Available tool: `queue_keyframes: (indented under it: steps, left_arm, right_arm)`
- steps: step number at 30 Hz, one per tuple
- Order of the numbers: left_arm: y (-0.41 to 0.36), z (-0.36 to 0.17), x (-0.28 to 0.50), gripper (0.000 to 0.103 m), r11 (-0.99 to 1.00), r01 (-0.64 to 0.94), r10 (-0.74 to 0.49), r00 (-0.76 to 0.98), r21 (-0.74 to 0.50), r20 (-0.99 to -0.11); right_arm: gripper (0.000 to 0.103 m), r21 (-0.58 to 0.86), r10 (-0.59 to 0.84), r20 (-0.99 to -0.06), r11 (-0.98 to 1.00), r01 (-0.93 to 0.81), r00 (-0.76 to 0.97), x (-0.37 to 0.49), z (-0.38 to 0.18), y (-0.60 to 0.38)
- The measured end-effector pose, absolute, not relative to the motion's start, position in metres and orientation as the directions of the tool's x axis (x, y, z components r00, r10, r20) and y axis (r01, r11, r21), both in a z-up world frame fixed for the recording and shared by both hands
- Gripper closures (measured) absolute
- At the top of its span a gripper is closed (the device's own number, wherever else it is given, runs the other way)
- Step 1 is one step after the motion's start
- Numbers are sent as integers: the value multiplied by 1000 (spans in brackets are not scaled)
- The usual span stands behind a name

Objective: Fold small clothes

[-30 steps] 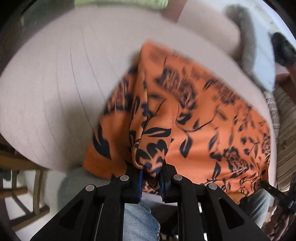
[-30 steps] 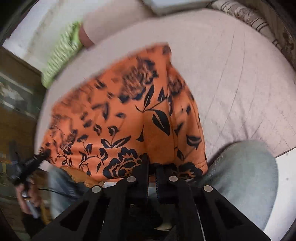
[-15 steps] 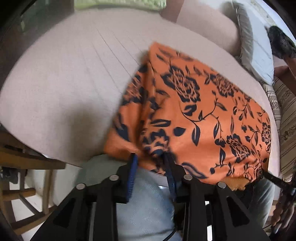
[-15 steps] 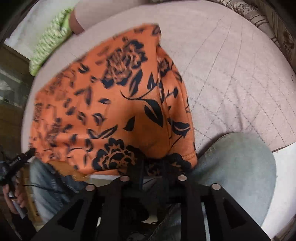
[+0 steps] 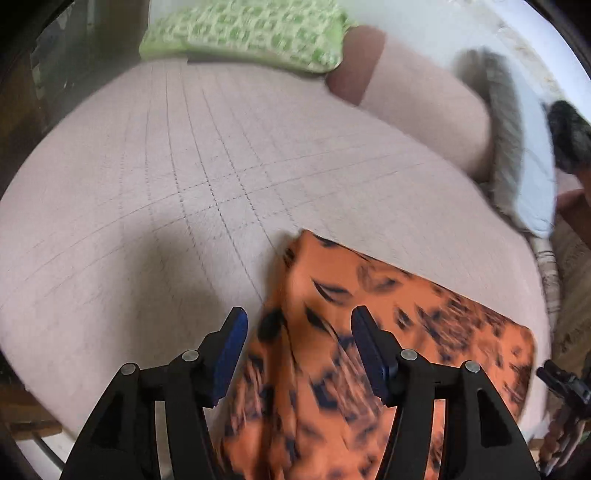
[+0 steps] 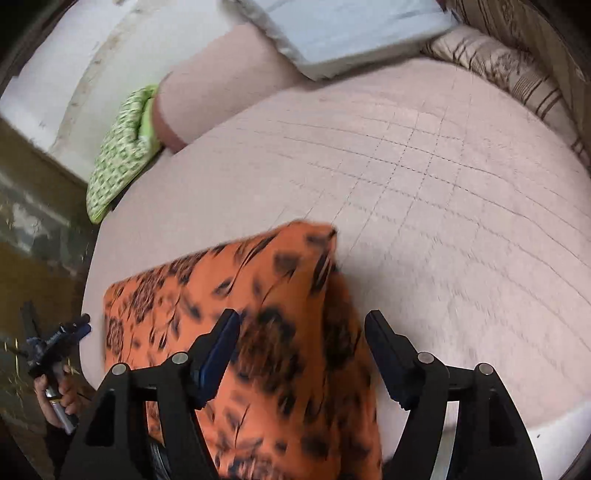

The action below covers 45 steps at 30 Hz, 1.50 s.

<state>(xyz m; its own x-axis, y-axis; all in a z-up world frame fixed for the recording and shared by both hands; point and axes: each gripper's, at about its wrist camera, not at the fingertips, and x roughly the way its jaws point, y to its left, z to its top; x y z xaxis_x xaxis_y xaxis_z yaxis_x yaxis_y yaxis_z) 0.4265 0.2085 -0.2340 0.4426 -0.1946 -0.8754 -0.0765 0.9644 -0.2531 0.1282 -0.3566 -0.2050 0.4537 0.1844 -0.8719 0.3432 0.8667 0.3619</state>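
An orange garment with dark floral print (image 5: 388, 314) lies on the pink quilted bed (image 5: 184, 177) near its front edge, blurred by motion. My left gripper (image 5: 299, 326) hangs over the garment's left part. Its jaws are opening and the blue pads (image 5: 231, 343) stand clear of the cloth. In the right wrist view the same garment (image 6: 229, 280) spreads to the left. My right gripper (image 6: 303, 323) is above its right edge with jaws opening, and nothing is pinched. A hand holds the left gripper (image 6: 55, 341) at that view's left edge.
A green patterned cushion (image 5: 251, 33) and a pink bolster (image 5: 417, 99) lie at the far side of the bed. A pale blue pillow (image 6: 351, 33) and a striped cloth (image 6: 517, 74) sit at the back right. The bed's front edge (image 6: 517, 424) runs just below my right fingers.
Both grippers were shut on the garment's near edge; both have let go and their jaws have spread. The views have swung forward over the bed, and the knees in jeans have dropped out of sight.
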Motion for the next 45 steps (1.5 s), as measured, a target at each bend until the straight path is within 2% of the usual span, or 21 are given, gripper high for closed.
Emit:
queue_keyframes:
  steps: [6, 8, 10, 11, 12, 13, 14, 17, 22, 25, 28, 32, 35, 37, 38, 39, 40, 41, 42, 43, 45]
  left_arm:
    - [208, -290, 475, 44, 940, -105, -265, 374, -325, -889]
    - [206, -295, 482, 38, 938, -95, -274, 385, -333, -881]
    - [205, -301, 491, 35, 931, -104, -288, 384, -351, -877]
    - [206, -303, 494, 36, 928, -114, -289, 382, -356, -878]
    - [204, -304, 497, 37, 926, -117, -292, 382, -359, -877]
    - [199, -307, 501, 45, 928, -114, -289, 379, -354, -879]
    - [194, -307, 502, 72, 928, -96, -302, 370, -360, -879]
    - [189, -306, 504, 85, 937, -91, -284, 364, -337, -887]
    - [189, -277, 505, 89, 904, -75, -353, 421, -420, -836]
    - [177, -260, 519, 89, 874, -54, -411, 451, -484, -792]
    - [163, -247, 538, 89, 868, -23, -426, 476, -495, -769]
    - [149, -260, 587, 86, 851, -36, -449, 470, -525, -760]
    - [139, -291, 614, 83, 883, -90, -383, 428, -460, -819]
    - [133, -303, 620, 83, 916, -99, -324, 390, -389, -862]
    - [133, -302, 617, 81, 921, -93, -317, 383, -378, -868]
    - [135, -297, 607, 79, 921, -77, -323, 396, -381, -860]
    - [138, -291, 596, 72, 923, -59, -324, 419, -381, -848]
    - [140, -283, 581, 59, 932, -38, -307, 442, -360, -843]
    - [144, -276, 563, 53, 944, -21, -283, 460, -329, -842]
    - [148, -272, 541, 48, 956, -14, -253, 476, -294, -842]
    - [149, -271, 512, 48, 960, -6, -246, 470, -281, -848]
  right_arm:
    - [34, 426, 286, -880, 829, 363, 379, 176, -251, -381]
    - [38, 489, 359, -856, 797, 356, 372, 186, -266, -385]
    - [41, 504, 374, -849, 786, 358, 373, 194, -274, -386]
    - [44, 519, 388, -840, 776, 358, 379, 195, -274, -386]
    - [61, 537, 407, -831, 767, 352, 380, 199, -276, -385]
    - [71, 542, 422, -830, 763, 350, 366, 203, -278, -383]
    - [74, 515, 409, -849, 782, 350, 335, 205, -281, -378]
    - [84, 480, 371, -864, 811, 335, 340, 200, -272, -372]
    - [88, 504, 341, -824, 806, 310, 452, 205, -228, -386]
    - [88, 421, 255, -835, 867, 268, 488, 225, -197, -384]
    - [88, 365, 189, -836, 893, 265, 516, 253, -177, -398]
    - [87, 336, 131, -829, 894, 298, 544, 291, -166, -423]
    - [76, 285, 97, -873, 896, 340, 478, 316, -200, -430]
    - [75, 210, 43, -916, 899, 383, 400, 324, -234, -432]
    - [75, 180, 32, -936, 900, 398, 351, 323, -247, -434]
    - [75, 209, 66, -939, 891, 403, 339, 313, -253, -434]
    - [73, 242, 89, -927, 884, 400, 366, 301, -249, -434]
    - [68, 262, 89, -909, 881, 394, 407, 281, -238, -433]
    - [53, 269, 79, -897, 879, 394, 435, 261, -229, -430]
    - [45, 278, 79, -887, 878, 389, 454, 244, -222, -427]
    - [45, 296, 81, -868, 876, 382, 489, 202, -214, -419]
